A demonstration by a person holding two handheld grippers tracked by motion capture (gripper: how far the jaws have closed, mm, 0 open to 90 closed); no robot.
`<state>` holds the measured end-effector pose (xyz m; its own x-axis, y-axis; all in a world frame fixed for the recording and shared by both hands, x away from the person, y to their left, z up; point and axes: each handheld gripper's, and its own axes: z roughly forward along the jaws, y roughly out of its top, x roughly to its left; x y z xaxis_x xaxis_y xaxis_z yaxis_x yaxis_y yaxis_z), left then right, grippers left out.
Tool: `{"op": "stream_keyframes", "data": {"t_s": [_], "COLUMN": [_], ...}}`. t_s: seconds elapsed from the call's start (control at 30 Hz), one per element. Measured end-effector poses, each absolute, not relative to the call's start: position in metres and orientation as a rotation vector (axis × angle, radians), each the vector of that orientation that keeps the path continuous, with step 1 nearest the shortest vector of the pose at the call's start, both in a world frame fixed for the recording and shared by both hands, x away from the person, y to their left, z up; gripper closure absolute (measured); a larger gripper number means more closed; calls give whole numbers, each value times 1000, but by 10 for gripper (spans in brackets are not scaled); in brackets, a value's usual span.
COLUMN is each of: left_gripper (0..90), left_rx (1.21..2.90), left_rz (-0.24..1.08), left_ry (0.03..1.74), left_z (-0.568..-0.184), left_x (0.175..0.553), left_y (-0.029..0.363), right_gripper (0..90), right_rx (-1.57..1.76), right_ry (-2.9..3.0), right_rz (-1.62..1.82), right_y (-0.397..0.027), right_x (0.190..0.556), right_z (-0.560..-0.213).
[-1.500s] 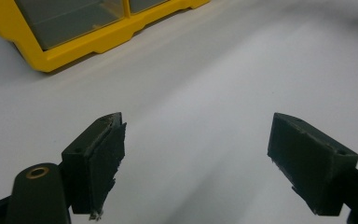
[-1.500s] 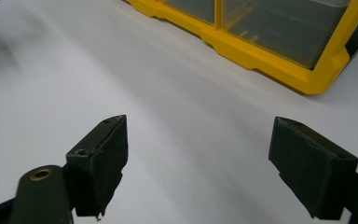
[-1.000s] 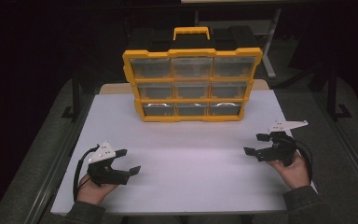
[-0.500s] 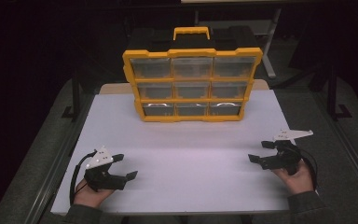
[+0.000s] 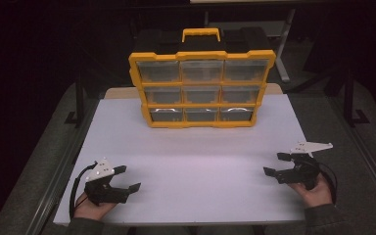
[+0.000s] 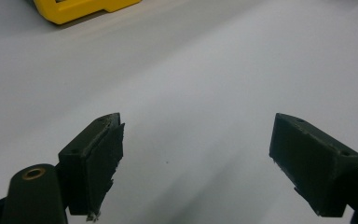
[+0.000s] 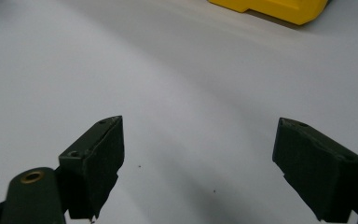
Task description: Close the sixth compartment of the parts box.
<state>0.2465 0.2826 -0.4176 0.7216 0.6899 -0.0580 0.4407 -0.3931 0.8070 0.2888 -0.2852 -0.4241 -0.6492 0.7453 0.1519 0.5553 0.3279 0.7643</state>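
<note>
A yellow organizer case with a handle and clear drawers stands upright at the back of the white table. My left gripper rests low at the front left corner, held in a hand, jaws wide open with nothing between them. My right gripper sits at the front right, also open and empty. In the left gripper view the gripper looks over bare white surface, with a corner of the case at the top left. The right gripper faces bare table, with the case at the top right.
Dark floor and metal frame legs surround the table. A wide stretch of white surface lies between the two grippers and the case. Cables trail from both grippers toward the front edge.
Both hands have drawn back toward the front edge of the table, the left one lower and the right one farther right. Both grippers stay open.
</note>
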Motion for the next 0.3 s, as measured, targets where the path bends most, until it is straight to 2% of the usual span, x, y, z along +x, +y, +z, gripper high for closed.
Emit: {"op": "stream_keyframes", "data": {"t_s": [0.3], "left_gripper": [171], "left_rx": [2077], "left_rz": [360], "left_ry": [842], "left_z": [-421], "left_x": [248], "left_y": [278], "right_gripper": [155], "right_rx": [1144], "right_ry": [2374], "right_rz": [1212], "right_y": [-278], "right_x": [288], "right_z": [-422]}}
